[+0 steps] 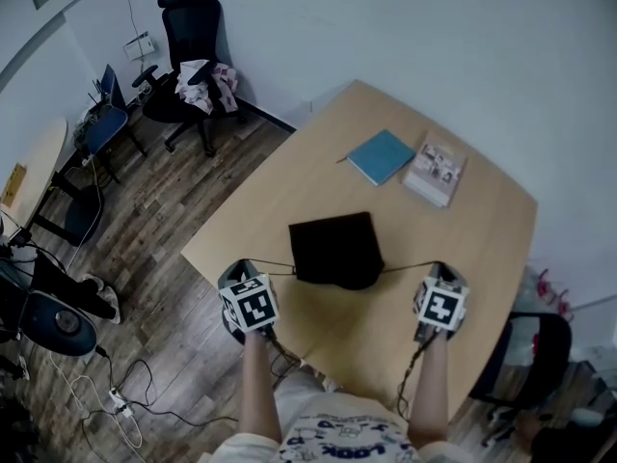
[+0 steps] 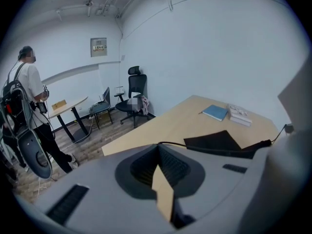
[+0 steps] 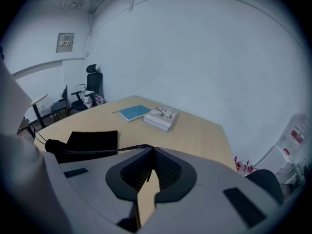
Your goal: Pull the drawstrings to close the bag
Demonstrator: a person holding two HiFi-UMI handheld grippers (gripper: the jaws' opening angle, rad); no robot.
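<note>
A black drawstring bag [image 1: 334, 248] lies flat on the wooden table [image 1: 463, 249], its gathered mouth toward me. A thin cord runs out of each side of the mouth. My left gripper [image 1: 244, 267] is shut on the left drawstring [image 1: 273, 262], which stretches taut to the bag [image 2: 218, 142] in the left gripper view, pinched at the jaw tips [image 2: 158, 146]. My right gripper [image 1: 440, 270] is shut on the right drawstring [image 1: 407, 267]. In the right gripper view that cord [image 3: 112, 150] leads from the closed jaws [image 3: 151, 150] to the bag [image 3: 90, 143].
A blue notebook [image 1: 381, 156] and a stack of booklets [image 1: 435, 170] lie at the table's far side. A black office chair [image 1: 189, 56] stands at the back left, another chair [image 1: 530, 350] at the table's right. A person [image 2: 25, 99] stands by a round table [image 2: 66, 105].
</note>
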